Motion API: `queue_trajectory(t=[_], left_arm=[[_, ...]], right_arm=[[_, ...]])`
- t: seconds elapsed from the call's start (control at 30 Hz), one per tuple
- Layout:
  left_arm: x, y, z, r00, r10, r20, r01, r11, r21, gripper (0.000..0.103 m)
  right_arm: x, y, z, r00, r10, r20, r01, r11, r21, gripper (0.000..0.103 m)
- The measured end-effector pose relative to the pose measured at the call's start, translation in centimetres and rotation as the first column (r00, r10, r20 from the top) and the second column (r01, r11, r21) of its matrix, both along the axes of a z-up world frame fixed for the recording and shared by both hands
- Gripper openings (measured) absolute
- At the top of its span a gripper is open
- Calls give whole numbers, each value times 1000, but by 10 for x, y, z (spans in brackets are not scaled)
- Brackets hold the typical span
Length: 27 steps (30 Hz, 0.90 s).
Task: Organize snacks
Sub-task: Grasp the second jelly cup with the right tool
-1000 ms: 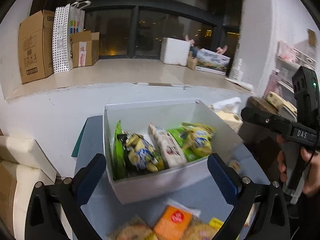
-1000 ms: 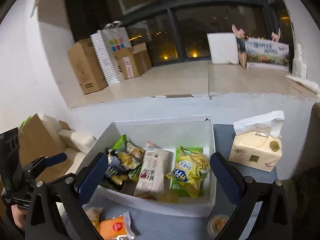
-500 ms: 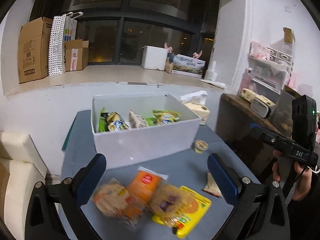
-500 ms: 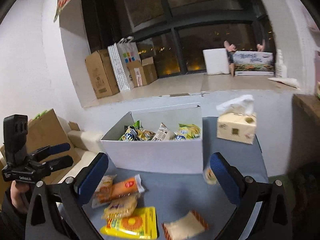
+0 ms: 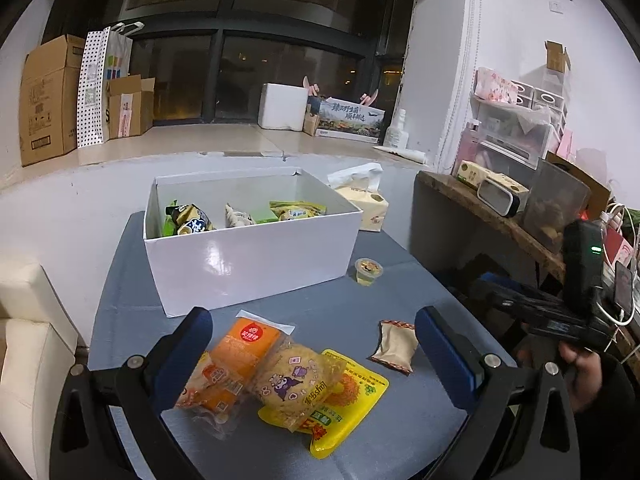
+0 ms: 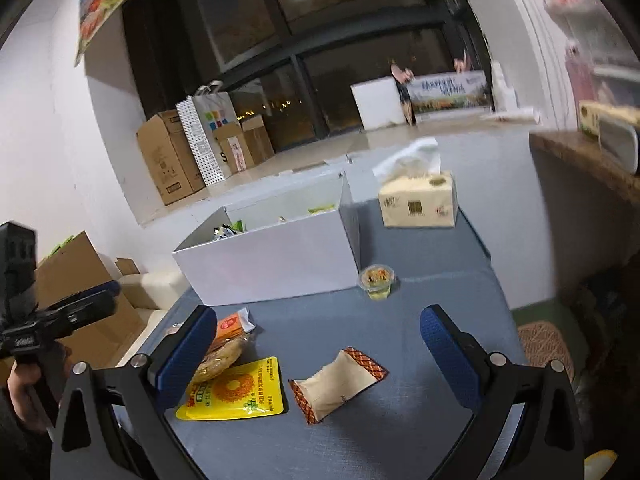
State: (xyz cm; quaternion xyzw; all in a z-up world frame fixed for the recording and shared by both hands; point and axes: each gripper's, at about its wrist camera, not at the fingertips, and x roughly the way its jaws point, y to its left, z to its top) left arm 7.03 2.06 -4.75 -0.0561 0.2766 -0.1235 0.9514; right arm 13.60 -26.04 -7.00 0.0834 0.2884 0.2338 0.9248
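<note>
A white box [image 5: 256,256] [image 6: 280,256] holding several snack packets stands at the back of the grey-blue table [image 5: 360,440]. In front of it lie an orange packet [image 5: 244,344], a clear bag of round cakes [image 5: 296,380], a yellow pouch [image 5: 348,404] [image 6: 236,392], a beige wrapper with red ends [image 5: 394,346] [image 6: 338,384] and a small jelly cup [image 5: 368,271] [image 6: 378,280]. My left gripper [image 5: 312,356] hovers open above the orange packet and the bag. My right gripper [image 6: 320,356] hangs open above the beige wrapper. Neither holds anything.
A tissue box [image 5: 364,204] [image 6: 416,200] sits at the table's back right. A wooden shelf [image 5: 492,216] with clutter runs along the right. Cardboard boxes [image 5: 48,100] and a dotted bag [image 5: 96,88] stand on the window ledge. Cream cushions [image 5: 28,320] lie at the left.
Both grippers have pulled back and away from the white box, so the loose snacks on the table's front half now lie under them. Both stayed open and empty.
</note>
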Motion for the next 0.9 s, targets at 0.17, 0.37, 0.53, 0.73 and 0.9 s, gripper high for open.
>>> queue_trajectory(t=[0.17, 0.37, 0.53, 0.73, 0.9], left_arm=[[-7, 4, 4, 1000, 6, 15, -6, 1000, -8, 103], [-13, 11, 3, 999, 35, 30, -35, 999, 3, 103], [-11, 15, -2, 999, 41, 15, -41, 999, -8, 103], [-5, 16, -11, 999, 45, -19, -45, 999, -19, 103], [0, 18, -21, 998, 48, -42, -49, 999, -24, 103]], right_arm=[[34, 1, -23, 999, -9, -48, 7, 998, -55, 103], [93, 6, -51, 994, -10, -113, -5, 991, -134, 103], [132, 21, -69, 978, 24, -207, -64, 980, -186, 103], [152, 46, -69, 979, 45, -197, -94, 963, -252, 103], [167, 63, -86, 964, 44, -262, -125, 945, -301, 95]])
